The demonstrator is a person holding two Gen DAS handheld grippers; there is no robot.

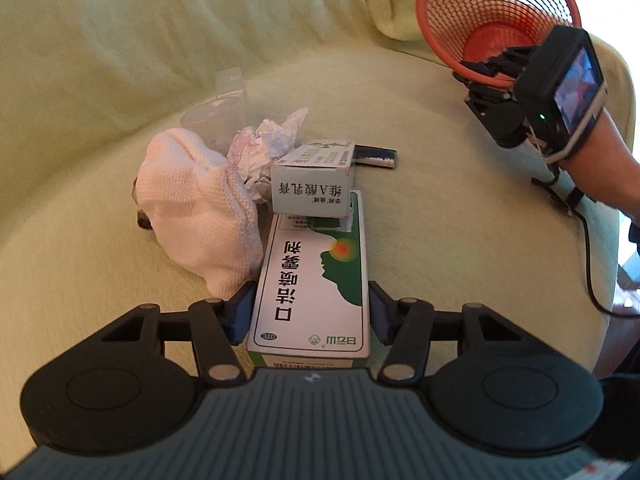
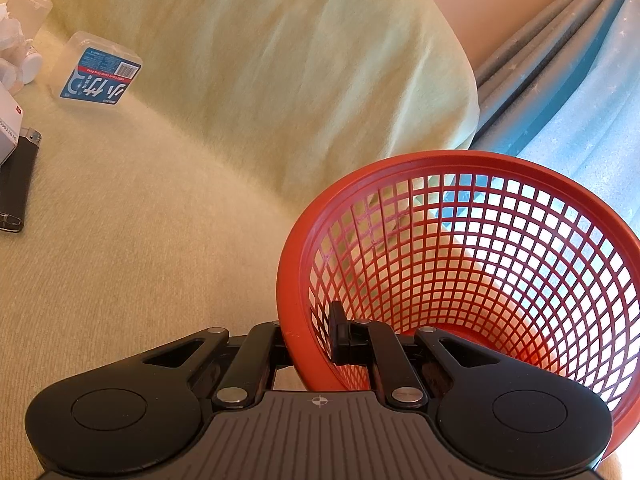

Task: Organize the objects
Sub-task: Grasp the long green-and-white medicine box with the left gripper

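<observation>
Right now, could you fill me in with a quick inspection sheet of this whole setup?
Surface: pale yellow-green sofa cover, wrinkled at the back.
Job's things: green-and-white box lying flat, a smaller white box resting on its far end; red mesh basket, tilted, nothing seen inside.
Clutter: white knitted cloth, crumpled tissue, black lighter, clear cup, blue-labelled packet.
Grippers: left gripper straddles the green-and-white box, a gap showing at the right pad; right gripper is shut on the basket's rim.
Cables: black cable trailing from the right wrist.
Surroundings: blue curtain.
</observation>
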